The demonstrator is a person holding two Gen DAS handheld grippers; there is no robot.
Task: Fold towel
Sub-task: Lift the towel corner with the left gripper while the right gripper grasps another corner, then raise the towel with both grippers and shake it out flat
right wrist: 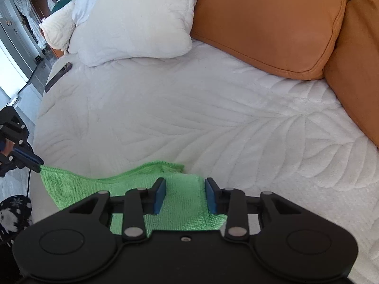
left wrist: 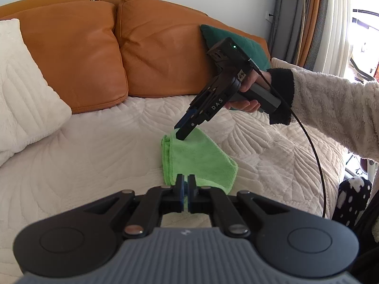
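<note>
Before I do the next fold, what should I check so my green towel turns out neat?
1. Left tool pinching a corner of the green towel: ok, it is shut on the corner.
2. Right tool gripping the towel: cannot tell; the cloth sits between its pads, which stand partly apart.
3. Towel already doubled over: ok, stacked edges show along one side.
4. White cover beside the towel: ok, nothing lies close by.
5. Black cable away from the towel: ok, it hangs off to the side.
</note>
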